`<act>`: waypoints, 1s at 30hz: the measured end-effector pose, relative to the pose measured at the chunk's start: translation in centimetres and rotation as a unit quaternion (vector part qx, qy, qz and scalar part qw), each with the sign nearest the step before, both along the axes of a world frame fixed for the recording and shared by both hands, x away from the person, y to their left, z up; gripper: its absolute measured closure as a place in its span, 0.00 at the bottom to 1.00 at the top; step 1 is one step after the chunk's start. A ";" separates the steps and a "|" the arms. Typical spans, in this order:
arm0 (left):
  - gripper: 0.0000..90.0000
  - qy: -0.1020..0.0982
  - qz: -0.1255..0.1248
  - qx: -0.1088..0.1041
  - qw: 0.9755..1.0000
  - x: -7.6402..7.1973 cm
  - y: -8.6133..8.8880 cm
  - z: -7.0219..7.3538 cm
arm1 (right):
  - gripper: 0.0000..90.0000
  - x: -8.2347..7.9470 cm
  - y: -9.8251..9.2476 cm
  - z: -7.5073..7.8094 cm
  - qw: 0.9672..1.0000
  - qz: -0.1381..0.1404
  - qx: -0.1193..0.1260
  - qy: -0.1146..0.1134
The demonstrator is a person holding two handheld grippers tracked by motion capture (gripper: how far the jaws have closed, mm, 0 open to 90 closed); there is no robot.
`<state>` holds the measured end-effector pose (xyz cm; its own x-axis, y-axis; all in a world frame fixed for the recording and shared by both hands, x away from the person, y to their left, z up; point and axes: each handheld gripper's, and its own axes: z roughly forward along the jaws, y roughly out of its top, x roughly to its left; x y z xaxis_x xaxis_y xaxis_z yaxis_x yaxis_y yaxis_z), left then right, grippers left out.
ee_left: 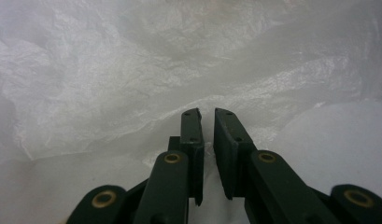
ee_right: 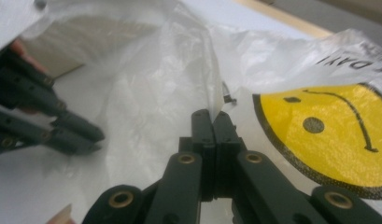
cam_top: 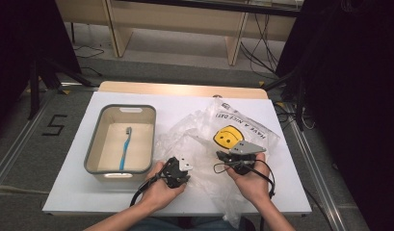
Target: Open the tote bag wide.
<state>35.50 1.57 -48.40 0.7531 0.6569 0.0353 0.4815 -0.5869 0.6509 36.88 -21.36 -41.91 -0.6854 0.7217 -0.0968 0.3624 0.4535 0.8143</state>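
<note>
A crumpled clear-white plastic bag (cam_top: 199, 127) with a yellow smiley face (cam_top: 228, 135) lies on the right half of the white table (cam_top: 72, 190). My right gripper (cam_top: 219, 155) is beside the smiley (ee_right: 328, 135), and its jaws are shut on a raised fold of the bag film (ee_right: 156, 79) in the right gripper view (ee_right: 212, 114). My left gripper (cam_top: 183, 166) sits at the bag's near left edge. Its jaws (ee_left: 207, 112) stand a narrow gap apart, with the bag's crinkled edge (ee_left: 132, 70) just ahead of the tips. The left gripper (ee_right: 93, 140) also shows in the right gripper view.
A grey-rimmed bin (cam_top: 93, 144) stands on the left of the table with a blue toothbrush (cam_top: 124, 147) lying in it. Beyond the table's far wooden edge are floor, cables and furniture legs. Dark stands flank both sides.
</note>
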 end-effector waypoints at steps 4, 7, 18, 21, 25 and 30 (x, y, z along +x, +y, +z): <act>0.90 -0.006 -0.002 0.003 1.000 -0.1 -0.1 0.0 | 1.00 0.4 -0.2 1.2 1.000 -0.011 0.003 -0.020; 0.90 -0.008 -0.003 0.004 1.000 -0.1 -0.1 -0.1 | 1.00 0.7 -0.2 2.0 0.999 -0.015 0.004 -0.031; 0.90 -0.015 -0.006 0.008 1.000 -0.1 -0.1 -0.1 | 1.00 1.5 0.1 4.2 0.998 -0.019 0.008 -0.059; 0.89 -0.016 -0.006 0.008 1.000 -0.1 -0.1 -0.1 | 1.00 1.6 0.2 4.6 0.998 -0.021 0.012 -0.061; 0.89 -0.019 -0.005 0.008 1.000 -0.2 -0.1 -0.1 | 1.00 2.0 0.2 5.2 0.997 -0.021 0.017 -0.066; 0.88 -0.021 -0.010 0.012 1.000 -0.2 -0.1 -0.1 | 1.00 2.4 0.3 5.6 0.997 -0.022 0.025 -0.068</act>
